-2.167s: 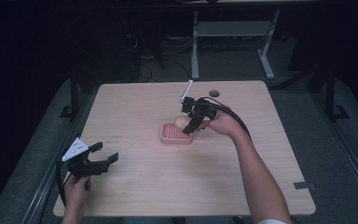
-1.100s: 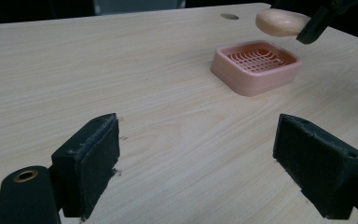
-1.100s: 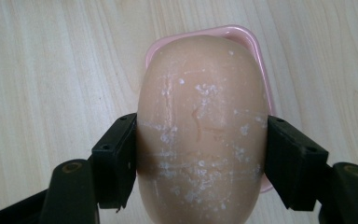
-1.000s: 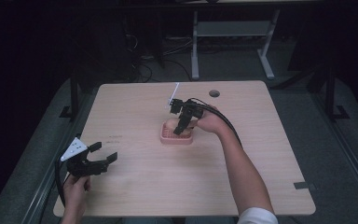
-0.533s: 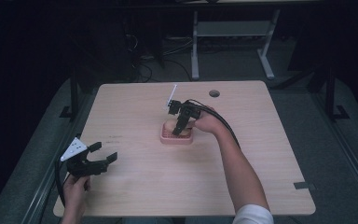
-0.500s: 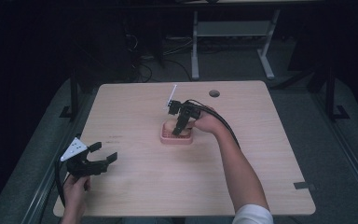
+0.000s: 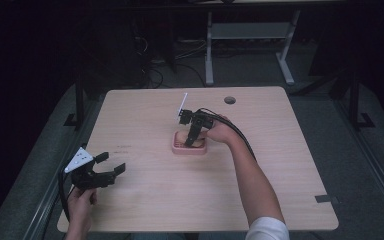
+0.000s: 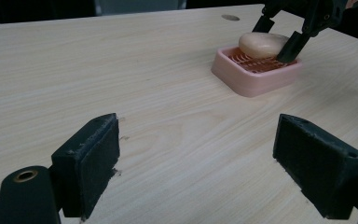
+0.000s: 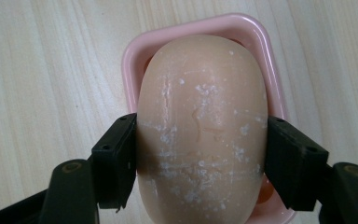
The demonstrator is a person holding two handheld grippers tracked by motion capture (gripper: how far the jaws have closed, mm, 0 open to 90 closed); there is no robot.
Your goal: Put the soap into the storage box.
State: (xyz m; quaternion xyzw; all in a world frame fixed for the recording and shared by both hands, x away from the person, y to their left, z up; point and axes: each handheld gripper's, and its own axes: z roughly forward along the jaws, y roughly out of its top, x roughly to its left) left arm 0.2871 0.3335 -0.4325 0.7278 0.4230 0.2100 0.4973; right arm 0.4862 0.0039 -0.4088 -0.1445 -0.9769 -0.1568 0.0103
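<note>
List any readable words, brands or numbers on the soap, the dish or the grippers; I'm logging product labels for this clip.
None can be read.
Soap bar: a faint pressed mark near its middle, too worn and shallow to read.
Pink soap dish: no lettering visible.
Right gripper and left gripper: plain black pads, no text.
Table: faint dark marks near the left gripper, too small to read.

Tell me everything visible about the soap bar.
The soap is a pale peach oval bar, smooth and rounded, flecked with white dried residue and faint scratches on top. It lies flat, lengthwise in the pink dish, over the dish's ribbed grid, near the table's middle. The right gripper reaches down over it, a black jaw against each long side. The left gripper view shows it as a low mound above the dish rim.
</note>
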